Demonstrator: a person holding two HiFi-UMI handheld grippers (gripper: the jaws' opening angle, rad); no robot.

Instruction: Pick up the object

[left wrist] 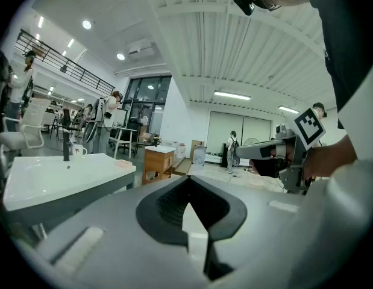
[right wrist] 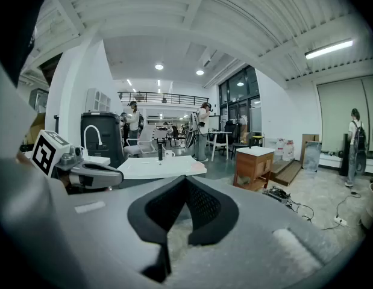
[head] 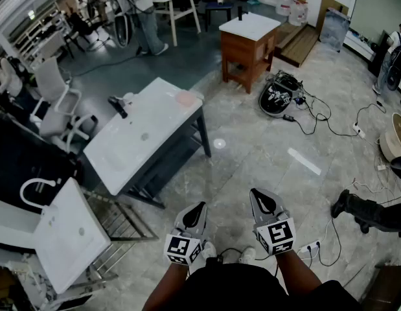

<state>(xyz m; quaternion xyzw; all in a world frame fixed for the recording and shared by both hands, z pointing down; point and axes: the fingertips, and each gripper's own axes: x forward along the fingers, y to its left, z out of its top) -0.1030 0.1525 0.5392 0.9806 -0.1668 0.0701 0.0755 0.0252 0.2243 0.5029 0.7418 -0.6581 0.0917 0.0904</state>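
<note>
A small pink object (head: 185, 98) lies at the far corner of a white sink table (head: 155, 131), beside a white mug (head: 127, 98) and a black faucet (head: 117, 105). Both grippers are held low in front of the person, well short of that table and over the floor. My left gripper (head: 199, 207) is shut and empty. My right gripper (head: 256, 194) is shut and empty too. In the left gripper view the pink object (left wrist: 123, 163) sits on the table's edge beyond the left gripper (left wrist: 187, 178). The right gripper view shows the table (right wrist: 156, 168) ahead of the right gripper (right wrist: 186, 178).
A wooden cabinet with a white top (head: 249, 41) stands beyond the table. Another white sink (head: 64, 235) on a metal rack is at lower left. Cables and a black case (head: 278, 96) lie on the tiled floor at right. A person's boot (head: 355, 209) is at right.
</note>
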